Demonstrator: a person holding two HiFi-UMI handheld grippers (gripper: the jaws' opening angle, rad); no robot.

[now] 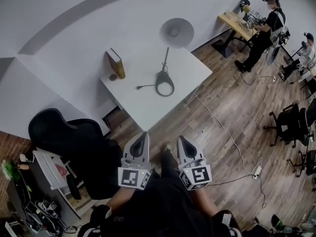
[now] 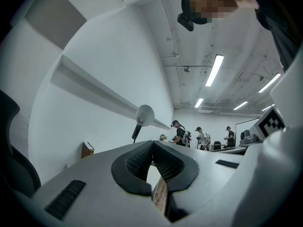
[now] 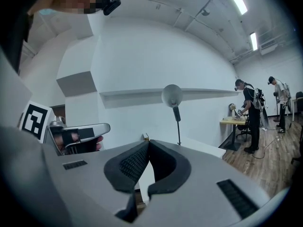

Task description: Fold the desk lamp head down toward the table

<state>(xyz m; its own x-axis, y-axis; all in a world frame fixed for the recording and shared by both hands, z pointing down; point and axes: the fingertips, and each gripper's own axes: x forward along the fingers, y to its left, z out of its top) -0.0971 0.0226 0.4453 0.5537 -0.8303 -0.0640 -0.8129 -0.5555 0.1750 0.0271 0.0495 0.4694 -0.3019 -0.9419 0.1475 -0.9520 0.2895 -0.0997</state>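
Both tongs are closed and empty. The left gripper [image 1: 143, 136] and the right gripper [image 1: 181, 139] are held side by side low in the head view, jaws pressed together with nothing between them. They point toward the table but are well apart from it, with wood floor [image 1: 232, 117] in between.

A white table [image 1: 148, 107] stands against the white wall ahead. A black office chair [image 1: 69, 137] sits to its left, near the person. On the table stands the desk lamp [image 1: 165, 58], the thing to be folded. Its dark ring base [image 1: 165, 84] rests near the table's middle, a thin stem rises from it, and the round lamp head [image 1: 176, 32] sits at the top, raised high above the tabletop. A book [image 1: 116, 63] stands upright near the table's back left corner. Other people work at a desk far off to the right.

By my reading, the task has not begun: the lamp head is upright and untouched. Everything remains: approaching the table, taking hold of the lamp, and folding its head down toward the tabletop.
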